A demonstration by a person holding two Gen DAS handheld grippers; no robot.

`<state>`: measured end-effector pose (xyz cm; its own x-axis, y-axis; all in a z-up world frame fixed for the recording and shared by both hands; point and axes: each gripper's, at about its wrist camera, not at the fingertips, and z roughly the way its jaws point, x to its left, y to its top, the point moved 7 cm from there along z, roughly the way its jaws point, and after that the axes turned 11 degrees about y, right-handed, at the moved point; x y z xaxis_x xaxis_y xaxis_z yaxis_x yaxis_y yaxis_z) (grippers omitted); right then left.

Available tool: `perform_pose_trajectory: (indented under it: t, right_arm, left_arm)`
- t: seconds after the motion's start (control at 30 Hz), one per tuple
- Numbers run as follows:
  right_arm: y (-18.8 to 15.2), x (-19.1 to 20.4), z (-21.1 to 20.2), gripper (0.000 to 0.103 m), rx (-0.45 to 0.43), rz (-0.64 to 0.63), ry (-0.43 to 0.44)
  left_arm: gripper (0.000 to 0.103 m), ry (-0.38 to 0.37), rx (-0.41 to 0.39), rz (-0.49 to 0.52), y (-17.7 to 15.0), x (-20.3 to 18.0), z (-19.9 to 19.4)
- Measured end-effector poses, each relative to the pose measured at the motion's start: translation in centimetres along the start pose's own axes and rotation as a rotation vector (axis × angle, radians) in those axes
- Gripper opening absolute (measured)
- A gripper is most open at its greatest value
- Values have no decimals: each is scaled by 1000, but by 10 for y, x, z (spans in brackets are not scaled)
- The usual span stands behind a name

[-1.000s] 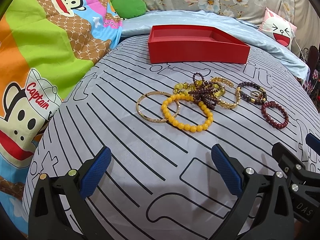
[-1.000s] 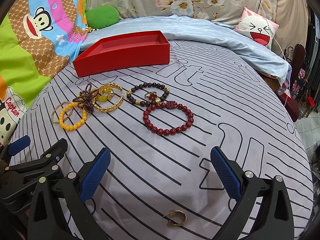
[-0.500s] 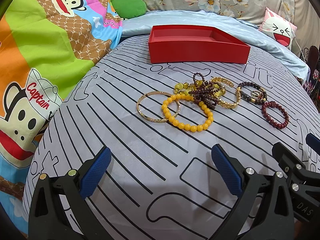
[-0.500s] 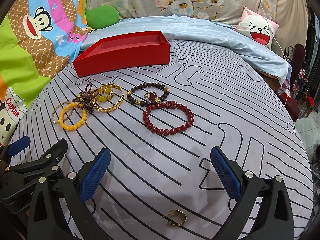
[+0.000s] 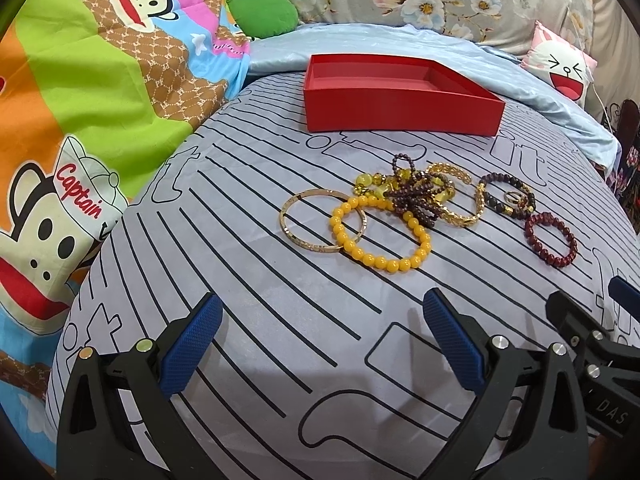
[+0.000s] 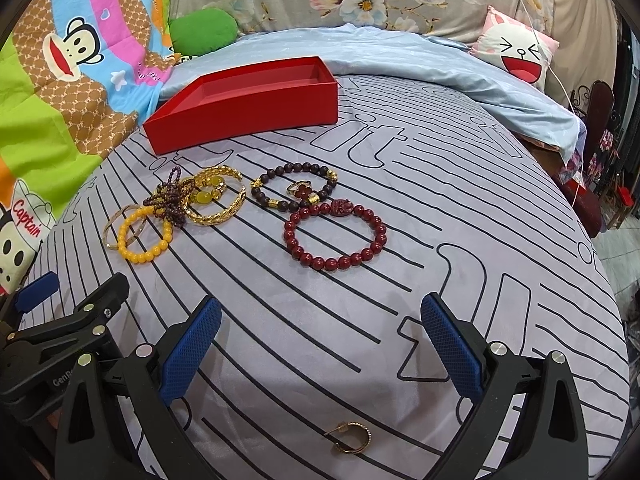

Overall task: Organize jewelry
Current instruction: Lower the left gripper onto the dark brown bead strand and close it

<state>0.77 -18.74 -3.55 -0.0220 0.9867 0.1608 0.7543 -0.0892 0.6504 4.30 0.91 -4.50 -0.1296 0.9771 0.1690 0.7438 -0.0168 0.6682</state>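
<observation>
The jewelry lies in a loose row across the middle of a grey bedsheet (image 6: 460,220) printed with black lines. In the right wrist view, a dark red bead bracelet (image 6: 334,236) sits just above centre; touching it at 11 o'clock is a dark brown bead bracelet (image 6: 294,185) with a small ring (image 6: 300,190) inside its loop. To the 9 o'clock side comes a tangle — a gold chain bracelet (image 6: 224,204), some pale yellow beads (image 6: 204,197) and a purple beaded strand (image 6: 170,198) lying over them. Further toward 9 o'clock a yellow bead bracelet (image 6: 146,236) overlaps a thin gold bangle (image 6: 114,224). A single gold hoop earring (image 6: 352,438) lies well apart from the rest, at 6 o'clock between the right gripper's arms.

Behind the row, at 11 o'clock, stands an open red box (image 6: 244,110), nothing visible inside it.

The right gripper (image 6: 320,340) has its blue-padded fingers spread wide, holding nothing. The left gripper (image 5: 322,340) is likewise spread wide and empty, low over the sheet near the bangle and yellow bracelet.

A cartoon monkey blanket (image 5: 80,100) fills the 9 o'clock side — a light blue duvet (image 6: 400,56) and a rabbit-face pillow (image 6: 516,50) lie beyond the box.
</observation>
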Motion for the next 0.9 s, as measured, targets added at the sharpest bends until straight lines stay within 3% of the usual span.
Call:
perform_pose_trajectory:
  t: [0.63,0.9]
  right_arm:
    - [20,-26,9,96,10,58,-15]
    - [36,-29,7,96,4,65,-22]
  left_arm:
    - [96,23,-34,-34,29,22,11]
    - [95,-67,-73,1,53,-6,-1]
